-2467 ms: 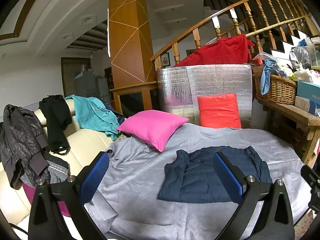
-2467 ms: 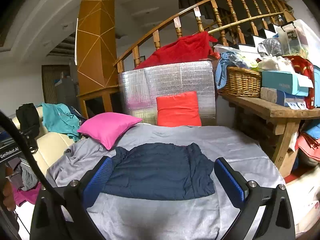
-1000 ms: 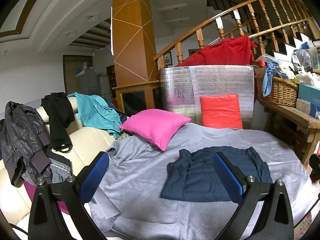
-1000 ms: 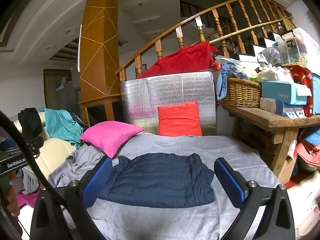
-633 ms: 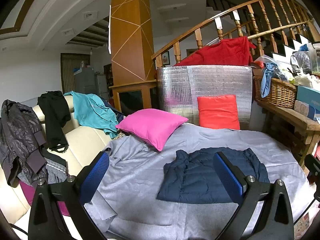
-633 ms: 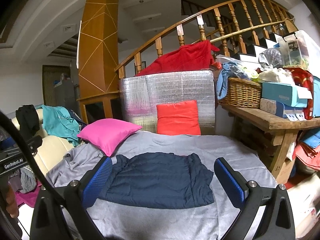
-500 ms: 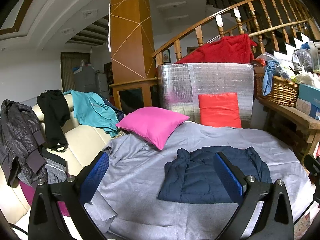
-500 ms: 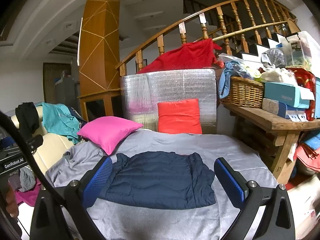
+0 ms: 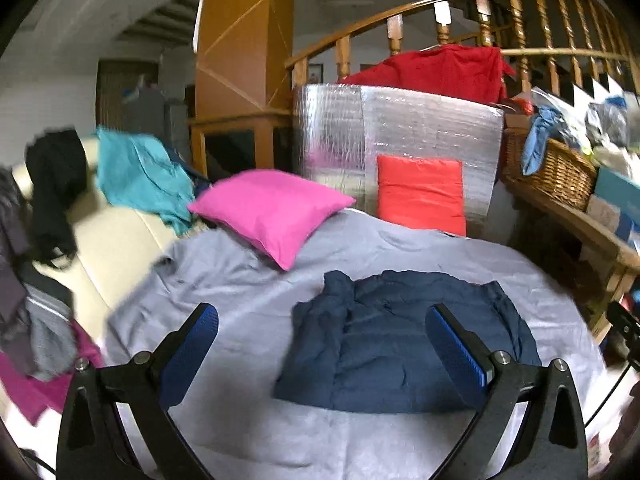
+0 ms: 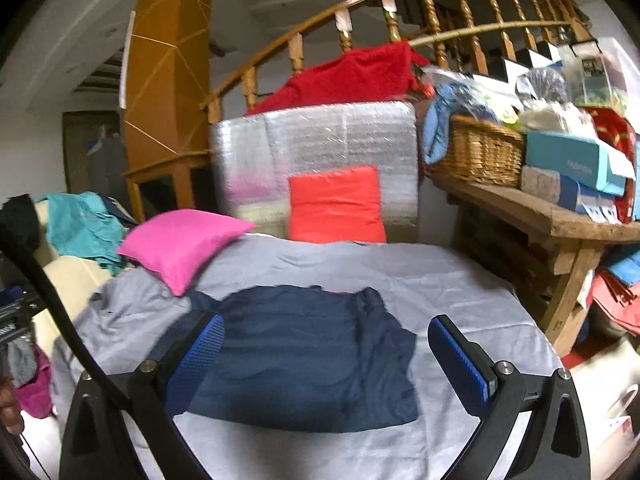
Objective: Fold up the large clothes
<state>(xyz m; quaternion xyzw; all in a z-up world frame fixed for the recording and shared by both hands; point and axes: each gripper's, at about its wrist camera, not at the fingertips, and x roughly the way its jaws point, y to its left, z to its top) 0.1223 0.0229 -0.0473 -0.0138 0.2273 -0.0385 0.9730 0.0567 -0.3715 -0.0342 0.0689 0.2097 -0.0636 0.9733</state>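
A navy blue padded garment (image 9: 404,340) lies folded into a rough rectangle on the grey sheet (image 9: 240,288); the right wrist view shows the same garment (image 10: 304,356) near the middle of the sheet (image 10: 460,280). My left gripper (image 9: 322,348) hangs above the sheet with its blue-padded fingers wide apart and nothing between them. My right gripper (image 10: 326,360) is likewise open and holds nothing, hovering in front of the garment's near edge.
A pink cushion (image 9: 272,212) and a red cushion (image 9: 422,192) rest at the sheet's far side against a silver foil panel (image 9: 400,120). Clothes hang over a cream sofa (image 9: 108,240) at left. A wooden bench (image 10: 540,216) with a wicker basket (image 10: 476,152) and boxes stands right.
Both grippers have tipped downward and slightly closer to the bed, so the navy garment sits higher and larger in both views. The garment itself has not moved; both grippers stay open.
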